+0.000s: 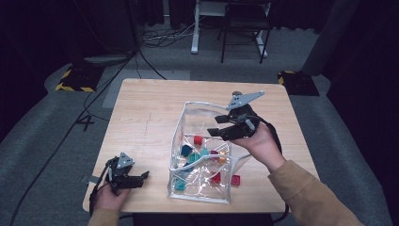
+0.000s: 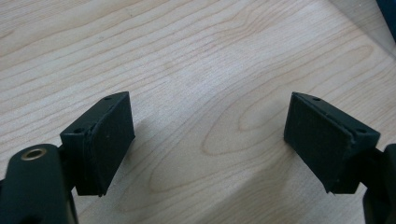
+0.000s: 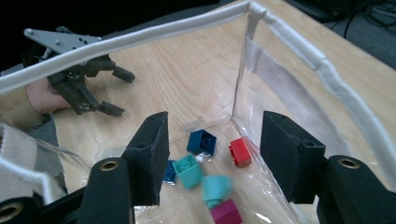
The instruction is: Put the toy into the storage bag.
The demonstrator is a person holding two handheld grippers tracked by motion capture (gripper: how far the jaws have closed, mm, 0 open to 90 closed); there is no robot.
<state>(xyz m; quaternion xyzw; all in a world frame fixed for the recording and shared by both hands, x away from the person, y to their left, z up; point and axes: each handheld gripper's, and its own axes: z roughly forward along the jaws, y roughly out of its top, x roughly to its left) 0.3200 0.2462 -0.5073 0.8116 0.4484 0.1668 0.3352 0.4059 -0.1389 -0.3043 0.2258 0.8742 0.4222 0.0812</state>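
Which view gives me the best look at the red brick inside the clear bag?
The right gripper view: the red brick lies sharp and near between the open jaws. The high view shows red bricks small, through the clear bag. The left gripper view faces bare table.

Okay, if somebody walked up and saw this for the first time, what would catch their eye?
Probably the clear plastic bag standing open mid-table, with bright red, teal and blue blocks scattered on its floor. The right tongs hang open over its mouth, while the left tongs rest open on bare wood near the front left corner.
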